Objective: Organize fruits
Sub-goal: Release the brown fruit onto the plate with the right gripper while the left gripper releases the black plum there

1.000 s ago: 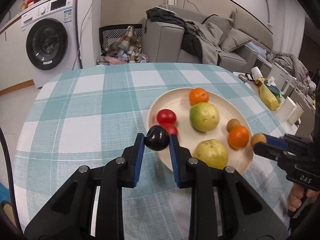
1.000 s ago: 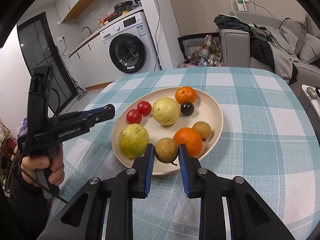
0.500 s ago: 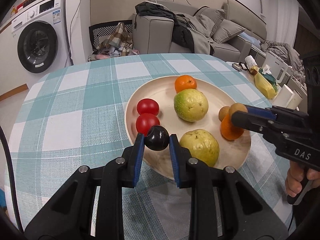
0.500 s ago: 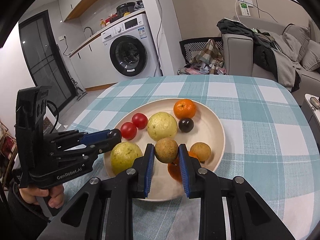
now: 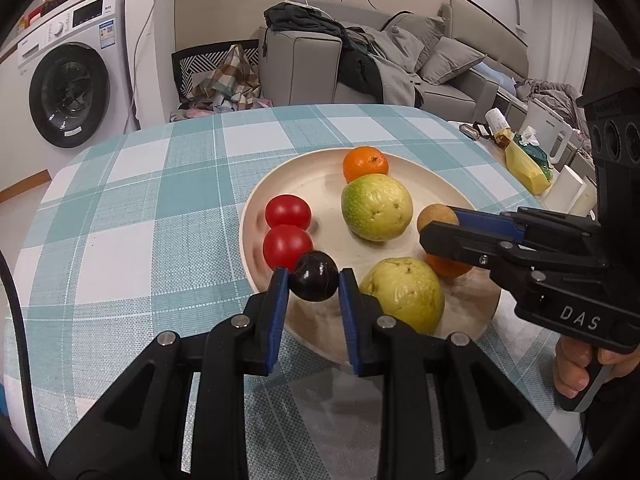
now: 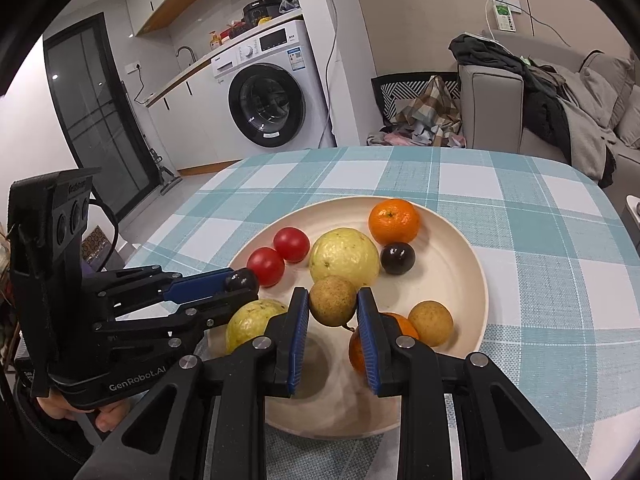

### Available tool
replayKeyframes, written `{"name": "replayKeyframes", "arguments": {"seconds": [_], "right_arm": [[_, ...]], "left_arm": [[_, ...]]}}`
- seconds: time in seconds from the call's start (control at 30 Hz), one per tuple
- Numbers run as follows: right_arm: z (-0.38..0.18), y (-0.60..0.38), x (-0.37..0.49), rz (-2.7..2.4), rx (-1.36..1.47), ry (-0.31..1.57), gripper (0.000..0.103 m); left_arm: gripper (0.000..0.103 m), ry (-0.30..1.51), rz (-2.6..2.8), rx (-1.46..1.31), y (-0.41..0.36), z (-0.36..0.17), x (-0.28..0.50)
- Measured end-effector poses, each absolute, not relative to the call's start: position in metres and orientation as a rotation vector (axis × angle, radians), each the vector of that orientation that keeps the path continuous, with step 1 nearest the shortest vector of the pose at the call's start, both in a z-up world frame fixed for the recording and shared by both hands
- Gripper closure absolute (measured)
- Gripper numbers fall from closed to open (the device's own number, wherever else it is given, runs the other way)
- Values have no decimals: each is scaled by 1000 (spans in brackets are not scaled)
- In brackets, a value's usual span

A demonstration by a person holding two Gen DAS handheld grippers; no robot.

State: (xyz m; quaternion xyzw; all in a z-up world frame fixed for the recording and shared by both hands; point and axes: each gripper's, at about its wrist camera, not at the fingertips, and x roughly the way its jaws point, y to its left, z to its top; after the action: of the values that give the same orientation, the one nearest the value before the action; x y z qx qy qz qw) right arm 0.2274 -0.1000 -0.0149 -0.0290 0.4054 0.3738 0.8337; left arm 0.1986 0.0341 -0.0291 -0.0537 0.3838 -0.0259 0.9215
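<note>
We record the left gripper (image 5: 313, 280) clamped on a small glossy dark purple round fruit (image 5: 314, 281), held above the near left rim of the round cream plate (image 5: 320, 168), just beside the nearer of two red tomatoes (image 5: 287, 245). The right gripper (image 6: 333, 300) is clamped on a small brown speckled round fruit (image 6: 333, 300) over the plate's middle. On the plate lie two yellow-green guavas (image 6: 344, 256), two oranges (image 6: 394, 221), a second dark purple fruit (image 6: 397, 258) and a second brown fruit (image 6: 431, 323). The plate sits on a teal-and-white checked tablecloth (image 6: 540, 240).
</note>
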Motion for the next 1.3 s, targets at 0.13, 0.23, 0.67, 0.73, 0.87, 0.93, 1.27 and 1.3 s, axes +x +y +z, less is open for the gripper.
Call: {"name": "replayKeyframes", "arguments": {"seconds": [0.13,0.23,0.67,0.73,0.87,0.93,1.27,1.3], "right_arm": [[-16,-101,227,794,-54,852,78],[-16,-102,227,791,-55,847,78],[-15,-108,223,760,-70,810,71],[-14,-112,222,735,-73,798,59],[-10,-123,219,691,-75,779,40],[-8,-131,216,672,-71,771,13],[2,-161,203,620,-49,721,0],[3,-162,200,625,-54,716,0]], "left_arm": [[80,788,-52,-108,34,-29,199],[80,784,-50,-101,34,-30,198],[80,787,-65,-101,29,-31,197],[77,783,-62,-103,29,-30,194],[24,746,-47,-115,30,-20,183],[11,704,-17,-106,29,-14,174],[1,686,22,-114,29,-6,141],[1,682,24,-114,28,-6,137]]}}
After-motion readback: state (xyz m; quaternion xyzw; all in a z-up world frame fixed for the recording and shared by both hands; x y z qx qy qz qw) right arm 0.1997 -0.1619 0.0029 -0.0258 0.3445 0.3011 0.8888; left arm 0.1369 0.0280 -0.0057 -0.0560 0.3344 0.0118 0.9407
